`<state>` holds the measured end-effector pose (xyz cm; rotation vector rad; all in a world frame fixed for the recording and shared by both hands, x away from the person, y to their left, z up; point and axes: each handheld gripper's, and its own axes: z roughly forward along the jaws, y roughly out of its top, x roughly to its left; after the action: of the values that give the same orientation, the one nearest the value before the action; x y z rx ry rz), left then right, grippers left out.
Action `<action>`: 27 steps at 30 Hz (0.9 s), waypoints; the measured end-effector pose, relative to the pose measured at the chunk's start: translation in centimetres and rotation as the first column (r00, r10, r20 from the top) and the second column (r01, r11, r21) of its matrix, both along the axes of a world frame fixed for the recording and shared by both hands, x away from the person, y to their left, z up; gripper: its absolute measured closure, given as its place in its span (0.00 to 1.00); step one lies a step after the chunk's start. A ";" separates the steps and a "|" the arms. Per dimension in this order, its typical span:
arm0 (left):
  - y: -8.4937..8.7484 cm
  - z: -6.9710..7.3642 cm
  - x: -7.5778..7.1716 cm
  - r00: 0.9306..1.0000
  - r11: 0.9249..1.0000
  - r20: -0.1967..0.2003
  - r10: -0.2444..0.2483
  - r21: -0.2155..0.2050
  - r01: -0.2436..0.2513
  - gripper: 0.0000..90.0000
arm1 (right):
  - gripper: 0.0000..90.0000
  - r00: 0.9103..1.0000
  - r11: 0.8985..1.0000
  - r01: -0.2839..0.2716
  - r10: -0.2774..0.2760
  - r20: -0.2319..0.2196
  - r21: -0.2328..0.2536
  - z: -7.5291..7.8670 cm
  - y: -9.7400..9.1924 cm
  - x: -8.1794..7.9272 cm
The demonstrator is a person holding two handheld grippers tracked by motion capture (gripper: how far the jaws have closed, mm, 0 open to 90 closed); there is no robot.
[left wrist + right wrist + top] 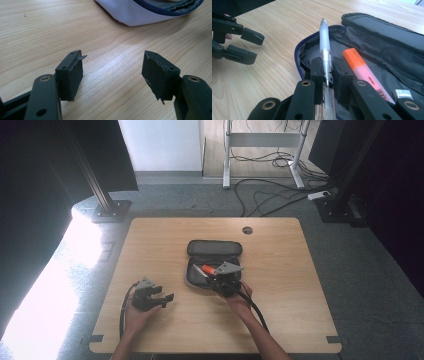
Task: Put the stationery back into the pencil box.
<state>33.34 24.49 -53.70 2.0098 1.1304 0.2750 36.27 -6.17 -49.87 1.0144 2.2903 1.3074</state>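
The right gripper (327, 72) is clamping its jaws on a clear-barrelled pen (325, 47), holding it by the middle of the barrel so that the tip is pointing away over the open pencil case (372, 32). The case is lying near the middle of the table (280, 270), a little toward its far edge, unzipped with its lid folded back, and in the high view the right gripper (223, 279) is hovering over the case's near part. Inside the case an orange highlighter (362, 72) is already lying lengthwise on the grey lining, just beside the pen, and a small white piece, perhaps an eraser (402, 94), is sitting at the lower right of the right gripper view. The left gripper (156, 298) is resting near the table's front left corner, well apart from the case, with its jaws standing wide apart and nothing between them; in the left gripper view the bare wood is showing between the pads (75, 75). Whether the pen is going into the case or coming out cannot be told from this moment. If it is being packed, the highlighter is done, the pen is about to be laid beside it, and closing the lid and zip is left for later.
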 end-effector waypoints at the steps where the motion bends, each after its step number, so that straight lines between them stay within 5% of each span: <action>1: 0.0 0.0 0.0 1.000 1.000 0.000 0.000 0.001 0.000 0.37 | 0.87 1.000 1.000 -0.001 0.001 0.000 -0.004 0.0 0.1 0.1; 27: 0.2 0.0 0.1 1.000 1.000 0.001 0.005 -0.002 -0.005 0.37 | 0.87 0.999 1.000 0.023 -0.024 -0.023 -0.021 -0.6 1.2 3.3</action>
<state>33.39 24.69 -53.71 2.0055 1.1352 0.2774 39.55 -5.00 -50.49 1.0518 2.2968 1.2670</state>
